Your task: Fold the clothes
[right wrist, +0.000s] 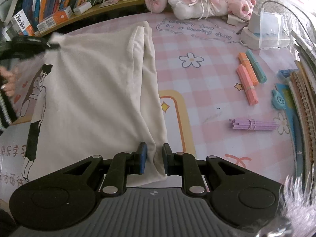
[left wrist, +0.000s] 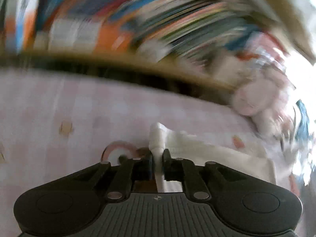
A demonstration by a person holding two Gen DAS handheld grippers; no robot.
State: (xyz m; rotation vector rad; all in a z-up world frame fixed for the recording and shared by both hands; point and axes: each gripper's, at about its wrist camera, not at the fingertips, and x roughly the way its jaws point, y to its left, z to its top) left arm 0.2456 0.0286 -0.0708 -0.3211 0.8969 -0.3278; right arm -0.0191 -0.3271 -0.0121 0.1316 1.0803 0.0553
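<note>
A white T-shirt (right wrist: 94, 90) with a black cartoon print lies partly lifted over the pink checked table mat (right wrist: 197, 79). My right gripper (right wrist: 154, 158) stands with its jaws a little apart around the shirt's near corner fold; the cloth runs between the pads. My left gripper (left wrist: 158, 158) is shut on a bunched white edge of the shirt (left wrist: 158, 138). It also shows in the right wrist view (right wrist: 50, 44) at the far left, holding the shirt's far corner up. The left wrist view is blurred by motion.
Books (right wrist: 59, 2) line a shelf at the back left. Pink plush toys (right wrist: 197, 0) sit at the back. Bundles of coloured sticks (right wrist: 248, 75) (right wrist: 254, 125), a white charger box (right wrist: 262, 29) and notebooks (right wrist: 304, 90) lie at the right.
</note>
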